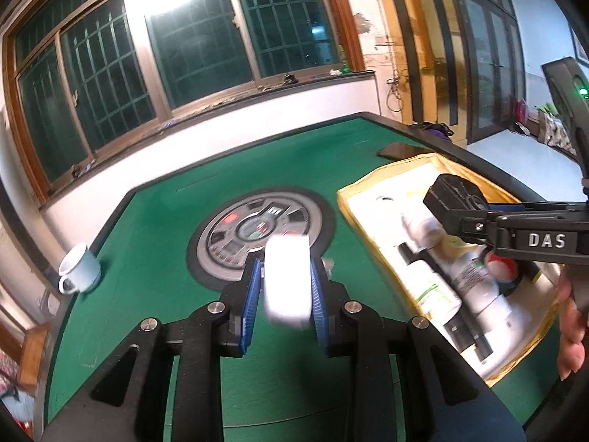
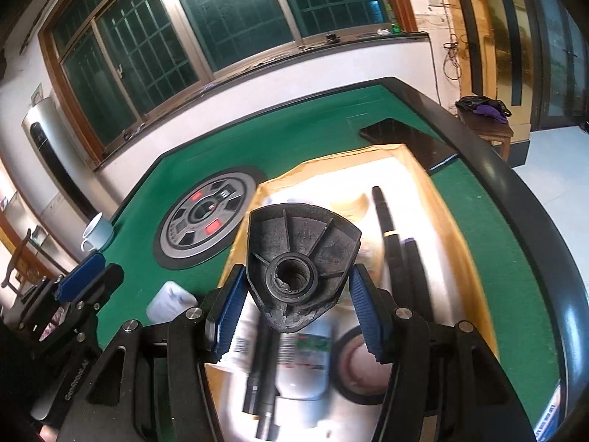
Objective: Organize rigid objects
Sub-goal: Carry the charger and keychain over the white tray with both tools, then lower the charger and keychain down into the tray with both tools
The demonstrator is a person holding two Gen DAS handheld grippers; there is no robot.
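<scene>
White jar (image 1: 286,280) in left gripper (image 1: 282,294); "DAS" on right gripper (image 1: 456,206)

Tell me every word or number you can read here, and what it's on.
"DAS": white letters on the right tongs, seen from the left camera.
Bottle label: blurred, unreadable.
Embossed lettering on the left tongs' arm: too faint to read.
Table's centre dial: markings too small.

a home room: mahjong table (image 1: 165,221), barred windows (image 1: 110,62).
</scene>
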